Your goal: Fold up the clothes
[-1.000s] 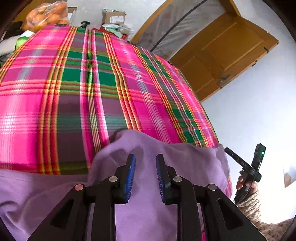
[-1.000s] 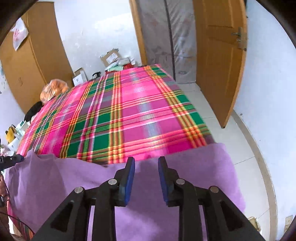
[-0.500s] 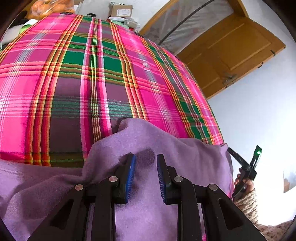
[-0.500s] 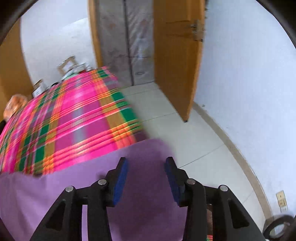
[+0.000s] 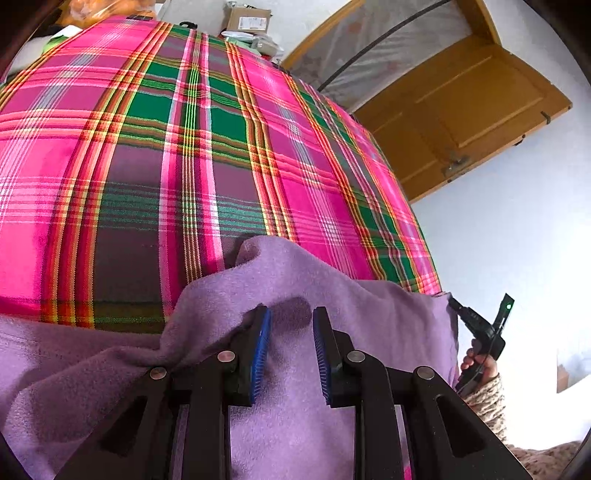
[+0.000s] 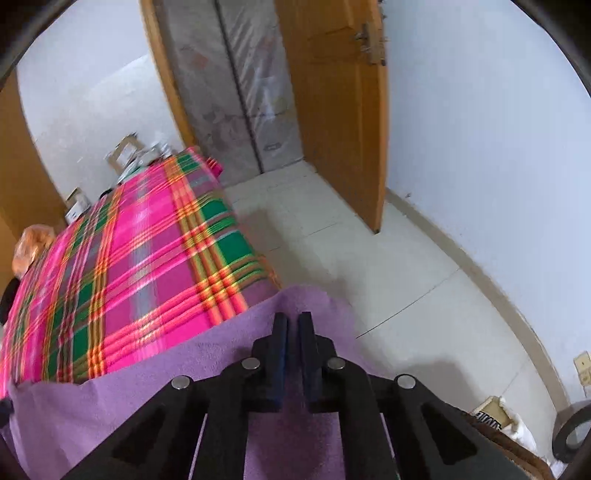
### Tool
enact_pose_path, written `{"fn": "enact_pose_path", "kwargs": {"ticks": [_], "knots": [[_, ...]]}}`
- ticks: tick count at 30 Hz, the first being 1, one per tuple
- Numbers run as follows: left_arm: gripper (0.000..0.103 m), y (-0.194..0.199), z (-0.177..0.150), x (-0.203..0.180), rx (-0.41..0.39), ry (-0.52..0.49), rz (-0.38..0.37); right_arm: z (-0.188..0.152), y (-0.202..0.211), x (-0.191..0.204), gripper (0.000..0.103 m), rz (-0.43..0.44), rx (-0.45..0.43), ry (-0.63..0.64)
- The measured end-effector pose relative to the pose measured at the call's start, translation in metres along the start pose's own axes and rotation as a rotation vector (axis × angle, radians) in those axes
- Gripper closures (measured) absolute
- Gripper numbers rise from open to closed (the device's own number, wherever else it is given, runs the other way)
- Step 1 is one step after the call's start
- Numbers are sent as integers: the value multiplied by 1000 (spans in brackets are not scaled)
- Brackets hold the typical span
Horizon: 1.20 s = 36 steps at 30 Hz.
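A purple fleece cloth point(image 5: 369, 325) lies over the near edge of a bed with a pink and green plaid cover point(image 5: 147, 147). My left gripper point(image 5: 291, 314) rests on the cloth near a raised fold. Its blue pads point(image 5: 261, 339) stand apart, and the cloth shows in the gap below them. My right gripper point(image 6: 293, 317) is at the cloth's right corner point(image 6: 306, 295), which hangs past the bed over the floor. Its jaws are closing, nearly together, with the cloth's edge pinched at the tips. In the left wrist view a hand holds that right gripper point(image 5: 476, 328) at the same corner.
A wooden door point(image 6: 332, 110) stands open to the right of the bed over pale floor tiles point(image 6: 406, 277). Boxes point(image 5: 245, 18) and an orange bag point(image 6: 31, 247) sit at the far end of the bed. A patterned sleeve point(image 5: 487, 402) shows at the lower right.
The right gripper swung right from the middle of the cloth to its right corner, spread its jaws wider, then closed them there. The left gripper stayed on the cloth with the same gap.
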<state>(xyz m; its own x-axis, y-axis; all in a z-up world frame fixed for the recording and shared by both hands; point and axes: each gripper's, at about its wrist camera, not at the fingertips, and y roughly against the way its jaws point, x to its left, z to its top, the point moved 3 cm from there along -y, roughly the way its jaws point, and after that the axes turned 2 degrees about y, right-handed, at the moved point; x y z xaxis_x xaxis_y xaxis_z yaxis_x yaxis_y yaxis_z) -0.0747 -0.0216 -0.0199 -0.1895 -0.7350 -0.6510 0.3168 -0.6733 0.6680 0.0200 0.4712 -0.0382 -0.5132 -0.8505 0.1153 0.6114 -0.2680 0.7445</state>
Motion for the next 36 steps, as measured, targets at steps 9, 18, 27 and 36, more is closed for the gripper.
{"fn": "enact_pose_path", "kwargs": {"ticks": [9, 18, 27, 36], "knots": [[79, 0, 0, 1, 2, 1, -23, 0, 1, -6, 101, -102, -13, 23], [79, -1, 2, 4, 3, 6, -36, -1, -5, -14, 101, -150, 17, -4], [79, 16, -3, 6, -19, 13, -22, -9, -2, -4, 98, -208, 43, 31], [79, 57, -21, 29, -89, 66, 23, -25, 63, 71, 74, -40, -76, 180]]}}
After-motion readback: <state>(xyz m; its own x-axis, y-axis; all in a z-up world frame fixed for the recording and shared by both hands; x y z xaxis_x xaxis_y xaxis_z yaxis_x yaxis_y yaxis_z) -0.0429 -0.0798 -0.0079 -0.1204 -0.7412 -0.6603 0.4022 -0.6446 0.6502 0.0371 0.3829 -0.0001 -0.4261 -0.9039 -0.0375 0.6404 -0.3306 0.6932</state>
